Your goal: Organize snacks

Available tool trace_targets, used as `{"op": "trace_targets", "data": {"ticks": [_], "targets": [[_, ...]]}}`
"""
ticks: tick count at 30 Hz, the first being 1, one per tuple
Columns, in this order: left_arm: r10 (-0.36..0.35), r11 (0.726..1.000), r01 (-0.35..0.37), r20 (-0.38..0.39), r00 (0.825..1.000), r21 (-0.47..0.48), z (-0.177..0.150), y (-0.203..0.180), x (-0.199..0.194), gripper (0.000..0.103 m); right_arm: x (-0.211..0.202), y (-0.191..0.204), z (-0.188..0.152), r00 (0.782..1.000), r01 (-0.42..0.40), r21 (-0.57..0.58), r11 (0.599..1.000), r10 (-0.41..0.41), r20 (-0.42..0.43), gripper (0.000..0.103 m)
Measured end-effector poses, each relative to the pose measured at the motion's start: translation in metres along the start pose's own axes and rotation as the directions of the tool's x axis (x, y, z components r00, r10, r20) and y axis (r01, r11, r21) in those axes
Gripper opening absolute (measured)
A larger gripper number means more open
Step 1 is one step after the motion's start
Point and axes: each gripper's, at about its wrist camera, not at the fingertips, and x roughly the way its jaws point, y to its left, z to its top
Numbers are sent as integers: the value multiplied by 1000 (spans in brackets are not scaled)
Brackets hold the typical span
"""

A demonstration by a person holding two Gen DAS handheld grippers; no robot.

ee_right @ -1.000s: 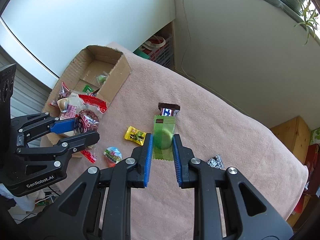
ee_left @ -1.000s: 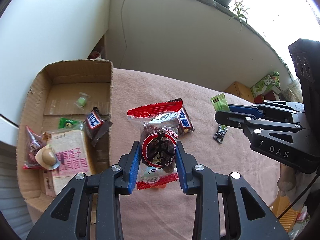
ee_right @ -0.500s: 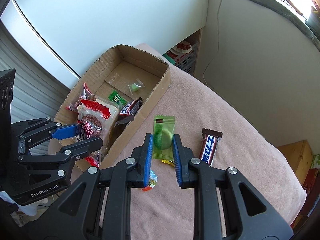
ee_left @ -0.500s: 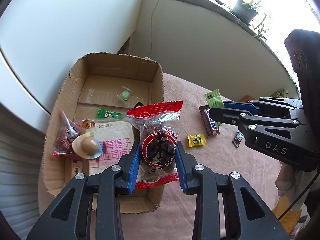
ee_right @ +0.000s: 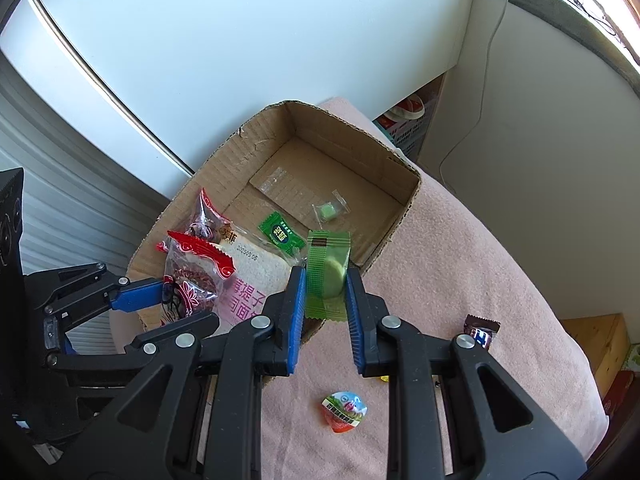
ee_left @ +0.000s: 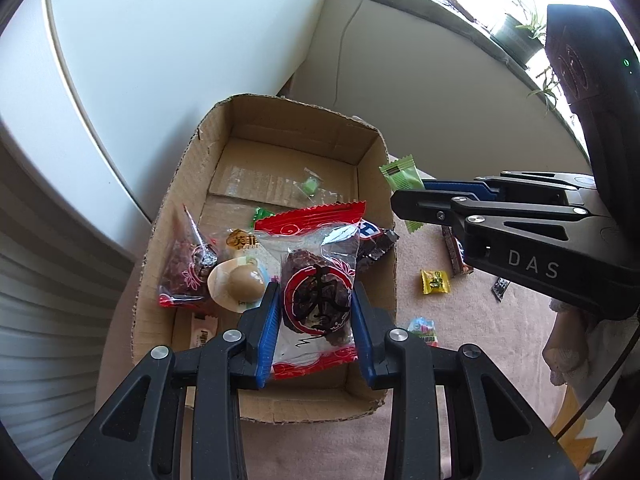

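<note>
Grippers (ee_left: 314, 324) (ee_right: 326, 312), two, each clamp one snack: red-sealed packet (ee_left: 316, 280), green wafer (ee_right: 326, 276), over one box (ee_left: 192, 168).

The left tool (ee_left: 314, 328) grips a red-edged snack packet (ee_left: 316, 280), apparently over the cardboard box (ee_left: 184, 184).

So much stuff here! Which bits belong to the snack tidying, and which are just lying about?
Part of the job:
- cardboard box
- red-edged snack packet, in the left gripper
- green wafer packet, in the right gripper
- jelly cup, yellow candy, chocolate bar

Just lying about:
- potted plant
- white cable
</note>
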Motion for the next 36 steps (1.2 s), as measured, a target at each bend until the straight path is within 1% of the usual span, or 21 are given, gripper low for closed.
{"op": "trace_targets", "data": {"ticks": [6, 13, 14, 15, 16, 17, 19, 21, 22, 36], "targets": [[5, 1000, -5, 2, 1000, -16, 0, 6, 1, 32, 7, 4, 6, 1000, -7, -2, 1000, 7, -7, 21], [15, 1000, -15, 4, 1000, -5, -1, 7, 0, 33, 10, 8, 9, 1000, -25, -5, 1000, 25, 0, 21], [17, 1000, -17, 4, 1000, -4, -1, 7, 0, 35, 10, 9, 9, 1000, -23, -6, 1000, 23, 1, 21], [17, 1000, -17, 6, 1000, -4, -1, 7, 0, 42, 9, 9, 9, 1000, -18, -7, 1000, 18, 2, 21], [15, 1000, -15, 9, 1000, -6, 0, 7, -1, 45, 9, 9, 9, 1000, -14, -7, 1000, 14, 2, 22], [13, 1000, -13, 13, 1000, -5, 0, 7, -1, 48, 9, 9, 9, 1000, -11, -7, 1000, 11, 2, 26], [18, 1000, -18, 13, 1000, 0, 0, 6, -2, 52, 7, 9, 9, 1000, 1, -8, 1000, 0, 12, 61], [41, 999, -41, 12, 999, 5, 1, 5, -3, 62, 2, 9, 9, 999, 16, -10, 1000, -16, 39, 70], [49, 999, -49, 15, 999, 8, 0, 5, -3, 63, 0, 9, 10, 999, 21, -10, 1000, -20, 47, 73], [82, 997, -82, 12, 997, 14, 0, 1, -2, 64, -7, 0, 6, 997, 42, 25, 999, -43, 56, 74]]}}
